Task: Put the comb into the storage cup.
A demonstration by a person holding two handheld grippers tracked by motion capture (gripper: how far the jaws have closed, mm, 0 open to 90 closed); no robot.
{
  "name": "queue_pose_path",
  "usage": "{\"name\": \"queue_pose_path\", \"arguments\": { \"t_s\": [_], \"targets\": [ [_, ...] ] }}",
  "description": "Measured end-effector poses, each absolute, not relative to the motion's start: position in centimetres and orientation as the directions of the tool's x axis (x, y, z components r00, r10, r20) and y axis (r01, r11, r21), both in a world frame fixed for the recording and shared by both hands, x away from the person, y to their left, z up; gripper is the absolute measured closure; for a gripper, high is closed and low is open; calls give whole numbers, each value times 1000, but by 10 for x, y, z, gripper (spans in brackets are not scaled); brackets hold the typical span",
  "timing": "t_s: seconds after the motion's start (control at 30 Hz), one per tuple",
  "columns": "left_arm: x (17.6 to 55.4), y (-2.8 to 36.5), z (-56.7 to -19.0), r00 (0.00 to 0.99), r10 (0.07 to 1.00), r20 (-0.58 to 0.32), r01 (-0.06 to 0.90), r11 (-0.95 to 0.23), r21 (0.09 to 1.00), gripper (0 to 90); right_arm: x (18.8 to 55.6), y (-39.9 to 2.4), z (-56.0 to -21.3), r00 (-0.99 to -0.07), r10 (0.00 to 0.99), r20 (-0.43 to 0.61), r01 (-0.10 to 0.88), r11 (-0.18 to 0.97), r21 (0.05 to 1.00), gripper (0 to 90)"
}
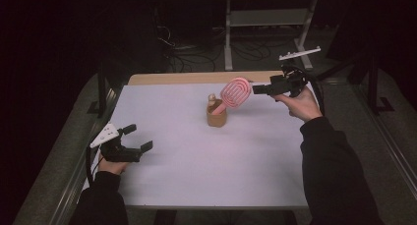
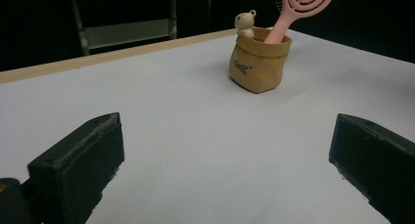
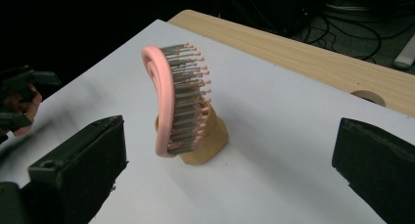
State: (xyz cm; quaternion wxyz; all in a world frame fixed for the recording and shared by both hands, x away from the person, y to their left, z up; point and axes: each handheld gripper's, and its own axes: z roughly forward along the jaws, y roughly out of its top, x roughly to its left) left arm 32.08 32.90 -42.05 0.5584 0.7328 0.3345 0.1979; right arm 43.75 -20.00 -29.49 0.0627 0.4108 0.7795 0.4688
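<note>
Pink and slotted, the brush [image 1: 235, 93] stands handle-down in the tan pouch [image 1: 216, 118] near the middle of my white table [image 1: 206, 176], its head leaning toward 2 o'clock. A small bear figure [image 1: 212, 99] sits on the pouch rim at 11 o'clock. My right gripper [image 1: 259, 89] hovers just beside the brush head at 3 o'clock, jaws spread wide around nothing. My left gripper [image 1: 140, 138] waits at 8 o'clock from the pouch, well apart, jaws spread too.
</note>
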Motion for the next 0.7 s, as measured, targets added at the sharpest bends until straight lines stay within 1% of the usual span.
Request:
{"name": "queue_pose_path", "arguments": {
  "t_s": [0.37, 0.7],
  "targets": [
    [322, 329, -422, 698, 710, -90, 284, -158, 946, 0, 424, -210, -304, -662, 699, 271, 563, 226, 795, 0],
    [323, 329, -424, 699, 708, -97, 296, -164, 941, 0, 410, -218, -321, -661, 710, 243, 546, 232, 805, 0]
  ]
}}
